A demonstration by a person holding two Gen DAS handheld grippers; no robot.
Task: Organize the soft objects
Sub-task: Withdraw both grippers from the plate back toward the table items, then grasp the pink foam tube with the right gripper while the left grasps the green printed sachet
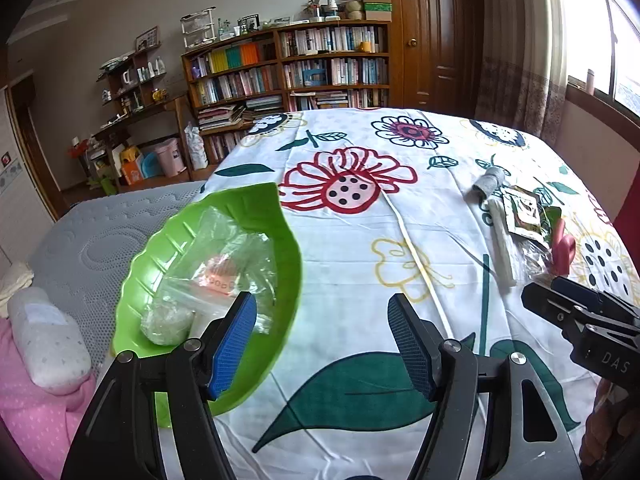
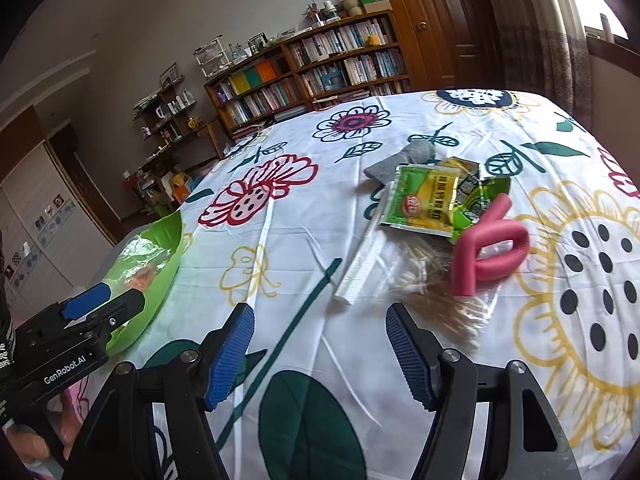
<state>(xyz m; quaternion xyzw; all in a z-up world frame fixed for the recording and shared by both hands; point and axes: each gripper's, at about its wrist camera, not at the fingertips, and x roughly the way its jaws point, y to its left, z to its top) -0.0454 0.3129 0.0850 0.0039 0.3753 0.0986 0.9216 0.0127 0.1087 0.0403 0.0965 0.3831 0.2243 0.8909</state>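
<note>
While one clear bag (image 1: 224, 264) already lies in the green tray (image 1: 160, 256) at the left edge of the bed (image 1: 360, 248), the rest of the soft things sit in a heap near the right edge: a pink foam tube (image 2: 490, 246), a green sachet (image 2: 424, 204), a bag of swabs (image 2: 424, 276), a white strip (image 2: 360, 268) and a grey sock (image 2: 404, 158).

Both tools are empty. The left gripper (image 1: 322, 344) hangs with its jaws apart, just beside the tray's near rim, over bare sheet. The right gripper (image 2: 320, 354) also stands with jaws apart, short of the heap, the swab bag and white strip nearest its fingers.

My reading: one drop into the tray is done, and the step in hand is fetching the next piece. The right tool looks best placed. It needs to go forward, settle on a single item, and close on it. The swab bag is slick and loose, and the sachet and tube overlap it, so a careless pinch could drag its neighbours along.
</note>
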